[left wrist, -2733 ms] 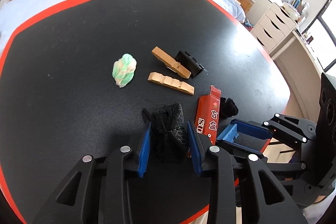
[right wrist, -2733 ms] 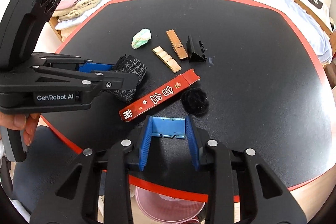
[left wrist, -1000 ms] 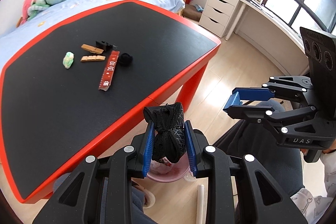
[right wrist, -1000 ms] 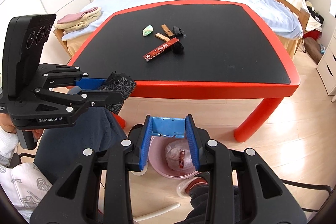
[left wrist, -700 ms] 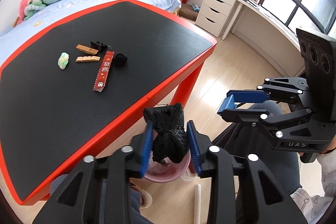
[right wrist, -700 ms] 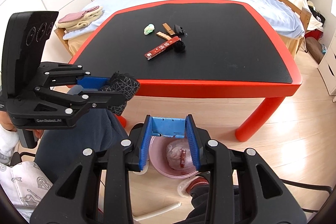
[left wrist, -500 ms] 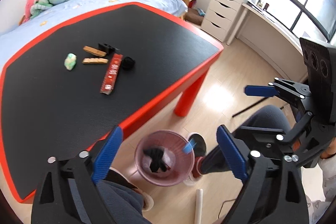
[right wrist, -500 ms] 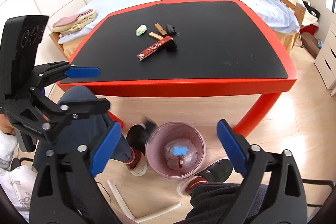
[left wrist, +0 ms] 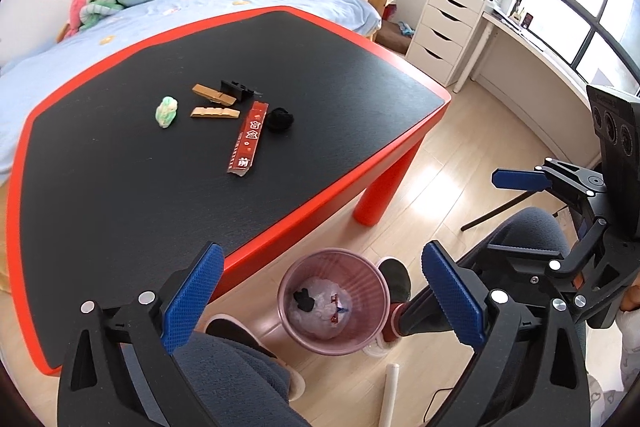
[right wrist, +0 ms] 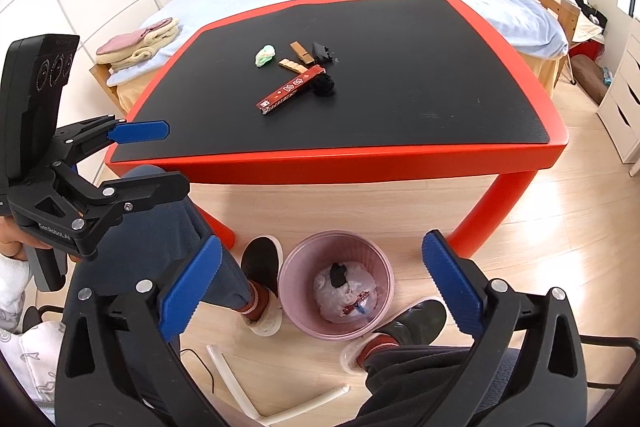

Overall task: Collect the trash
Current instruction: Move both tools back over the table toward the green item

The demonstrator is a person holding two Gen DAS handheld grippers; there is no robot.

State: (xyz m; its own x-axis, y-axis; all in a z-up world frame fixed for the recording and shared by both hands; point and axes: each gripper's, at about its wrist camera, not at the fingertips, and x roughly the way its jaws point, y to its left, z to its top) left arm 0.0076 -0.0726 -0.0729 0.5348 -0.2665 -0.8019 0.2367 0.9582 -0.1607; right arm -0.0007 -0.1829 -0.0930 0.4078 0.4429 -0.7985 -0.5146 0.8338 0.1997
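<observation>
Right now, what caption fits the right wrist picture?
Opening, empty right gripper above pink bin, trash left on table.

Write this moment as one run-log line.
left gripper: opening, empty | right gripper: opening, empty | bin: holds trash | table: six items left

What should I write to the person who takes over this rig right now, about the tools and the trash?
Left tool: jaws opening wide, nothing between them, above the pink bin.
Right tool: the same, jaws opening, nothing held, above the bin.
Done: a black scrap and a small blue piece lie in the bin with other waste.
Left on the table: red box, black ball, two wooden pieces, black clip, green wad.
Next, probably: go back to the table for the nearest pieces.
</observation>
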